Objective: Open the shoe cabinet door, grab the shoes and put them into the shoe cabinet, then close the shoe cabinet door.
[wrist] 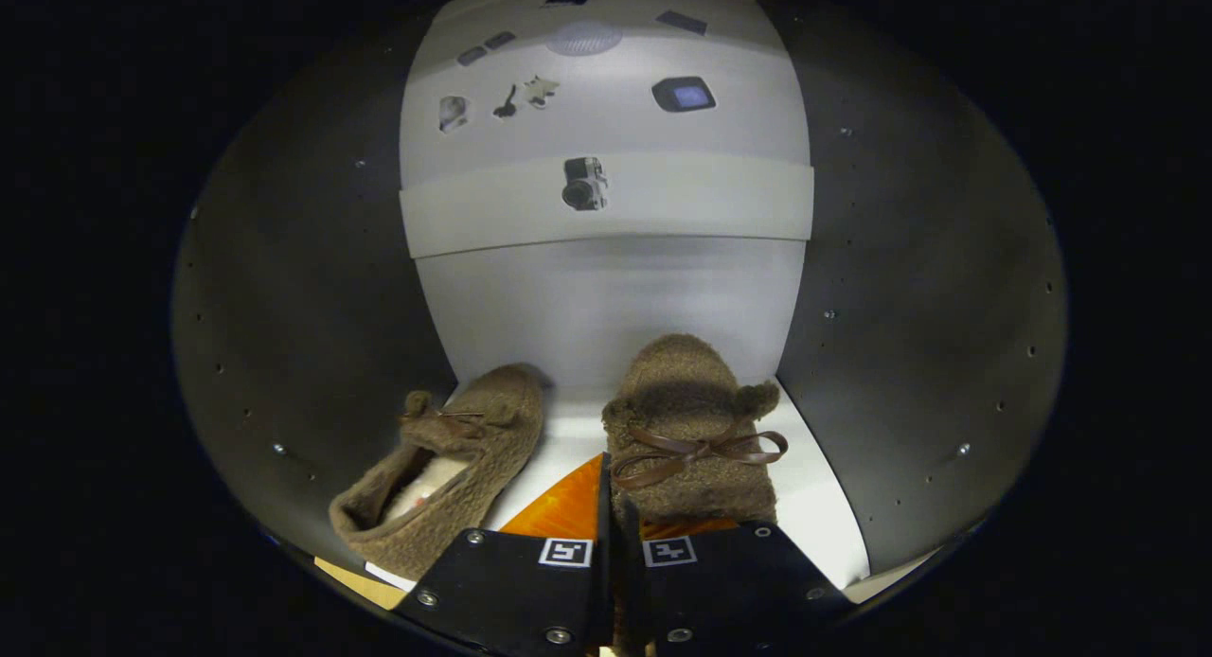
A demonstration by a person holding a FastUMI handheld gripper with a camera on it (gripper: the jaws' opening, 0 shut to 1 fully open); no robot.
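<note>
Two brown fuzzy shoes with ribbon bows sit between the shoe cabinet's dark side walls (303, 354). The right shoe (691, 420) points away from me, toe toward the pale back, its heel end pinched between my fingers. My gripper (613, 543) is shut on that shoe's rear edge, with only a thin gap between the fingers. The left shoe (454, 468) lies apart, left of my fingers, on the white cabinet floor (814, 506), angled with its opening facing me and a pale lining showing.
The other dark side wall (928, 354) stands close on the right, dotted with screws. An orange surface (559, 515) shows just ahead of the fingers between the shoes. The pale back panel (606, 288) carries small pictures higher up.
</note>
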